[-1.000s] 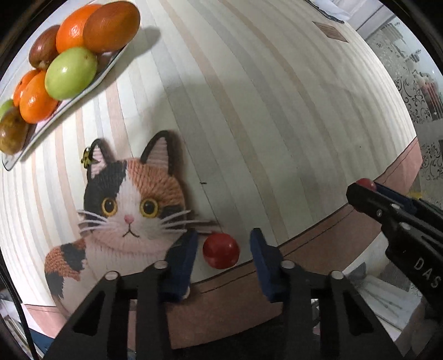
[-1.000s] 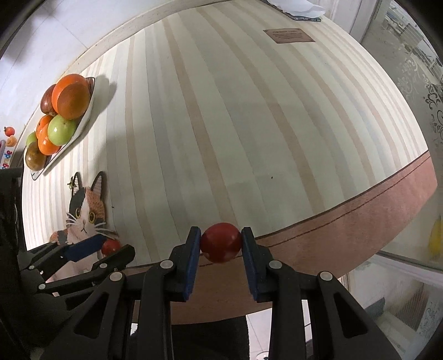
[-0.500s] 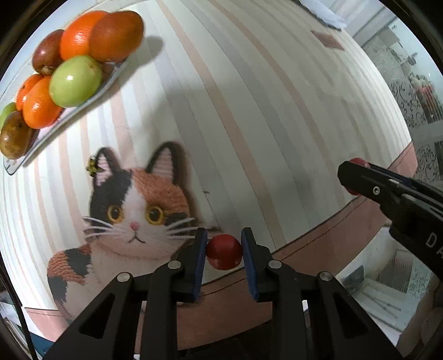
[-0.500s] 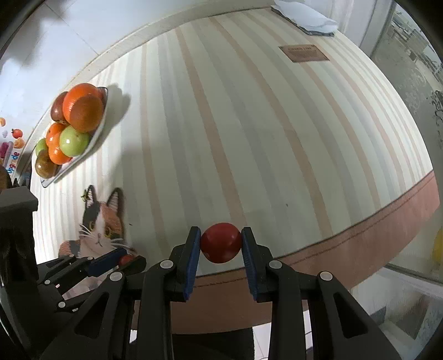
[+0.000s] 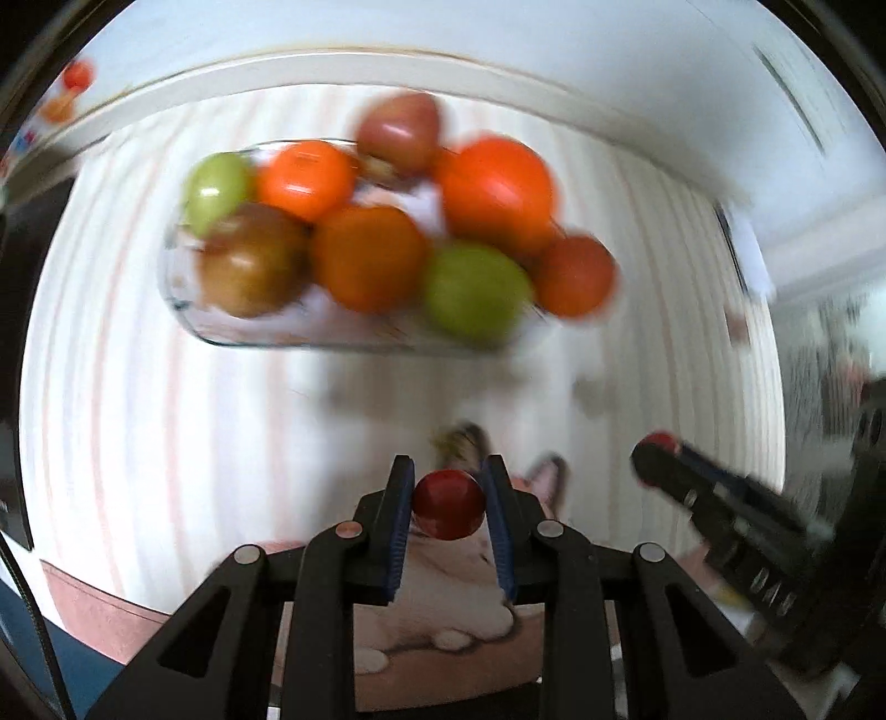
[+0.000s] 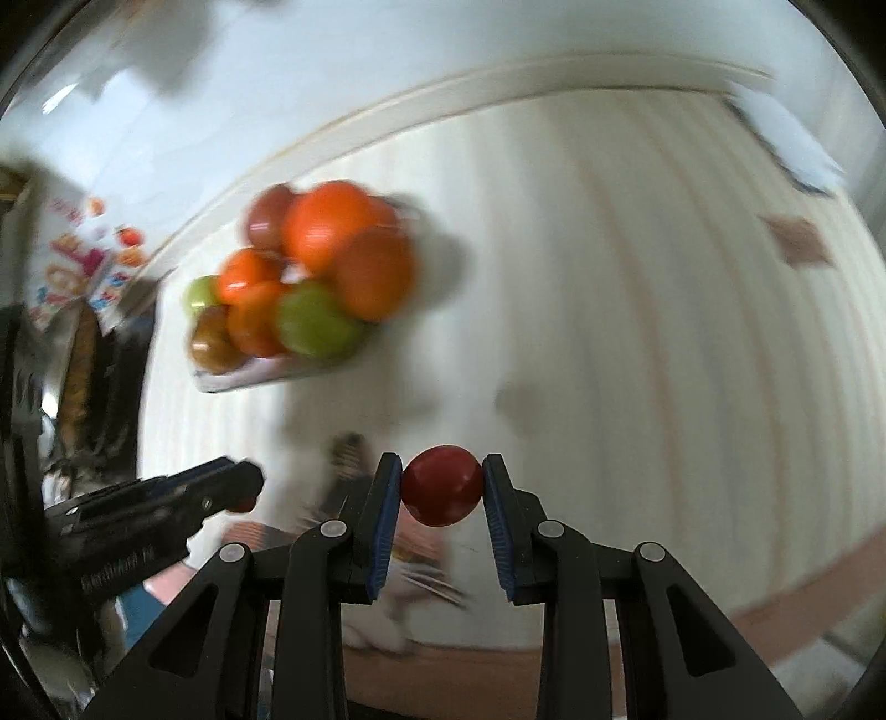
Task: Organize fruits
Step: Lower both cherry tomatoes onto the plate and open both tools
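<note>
My left gripper [image 5: 448,509] is shut on a small red fruit [image 5: 448,512], held above the striped tablecloth. Ahead of it stands a glass plate [image 5: 183,310] piled with orange, green and brownish fruits; both views are blurred by motion. My right gripper [image 6: 441,493] is shut on a second, slightly larger red fruit [image 6: 441,484]. The same fruit plate [image 6: 243,379] lies up and to its left. The right gripper [image 5: 659,451] shows at the right of the left wrist view, and the left gripper [image 6: 243,487] shows at the left of the right wrist view.
A cat-shaped mat [image 5: 459,576] lies under the left gripper near the table's brown-bordered front edge [image 5: 94,615]. A white wall [image 5: 498,33] runs behind the table. Colourful items [image 6: 83,277] sit at the far left. A brown label [image 6: 797,246] lies on the cloth at right.
The left gripper closed on the small red fruit and lifted it. Both grippers have swung toward the fruit plate, which now sits much nearer and more central in both views.
</note>
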`<state>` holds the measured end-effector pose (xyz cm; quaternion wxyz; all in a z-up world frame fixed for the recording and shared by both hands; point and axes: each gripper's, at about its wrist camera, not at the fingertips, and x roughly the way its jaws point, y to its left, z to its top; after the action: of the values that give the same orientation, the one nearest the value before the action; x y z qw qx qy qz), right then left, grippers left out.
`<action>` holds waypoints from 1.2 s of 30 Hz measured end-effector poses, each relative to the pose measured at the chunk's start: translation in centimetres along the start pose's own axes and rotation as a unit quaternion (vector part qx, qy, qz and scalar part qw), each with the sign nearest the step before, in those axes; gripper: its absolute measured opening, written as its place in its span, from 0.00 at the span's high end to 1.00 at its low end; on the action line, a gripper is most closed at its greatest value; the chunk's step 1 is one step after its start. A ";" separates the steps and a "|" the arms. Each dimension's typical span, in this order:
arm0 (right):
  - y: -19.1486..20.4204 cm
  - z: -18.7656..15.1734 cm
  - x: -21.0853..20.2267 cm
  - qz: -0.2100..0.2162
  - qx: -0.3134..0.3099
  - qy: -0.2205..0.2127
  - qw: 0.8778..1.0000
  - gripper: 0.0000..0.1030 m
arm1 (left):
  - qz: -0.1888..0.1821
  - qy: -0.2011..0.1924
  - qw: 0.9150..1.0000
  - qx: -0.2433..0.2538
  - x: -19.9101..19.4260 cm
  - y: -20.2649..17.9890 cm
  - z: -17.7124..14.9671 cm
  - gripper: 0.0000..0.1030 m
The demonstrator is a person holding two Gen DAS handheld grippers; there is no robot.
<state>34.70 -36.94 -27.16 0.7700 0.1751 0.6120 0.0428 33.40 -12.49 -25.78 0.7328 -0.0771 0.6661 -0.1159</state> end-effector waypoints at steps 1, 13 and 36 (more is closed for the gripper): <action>0.9 0.5 0.4 0.008 -0.007 -0.001 1.000 0.69 | -0.005 -0.002 1.000 -0.015 -0.4 0.7 0.4 0.78; 11.6 5.5 7.3 0.056 -0.080 0.015 0.995 0.69 | -0.037 -0.052 0.985 -0.161 -2.9 10.7 6.5 0.78; 13.8 5.4 13.5 0.083 -0.006 0.054 0.995 0.65 | -0.025 0.004 0.978 -0.206 2.3 15.9 9.8 0.73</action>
<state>45.26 -21.38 -34.24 0.7307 0.2183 0.6358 0.1193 44.45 1.74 -31.21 0.6955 -0.2430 0.6761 0.0054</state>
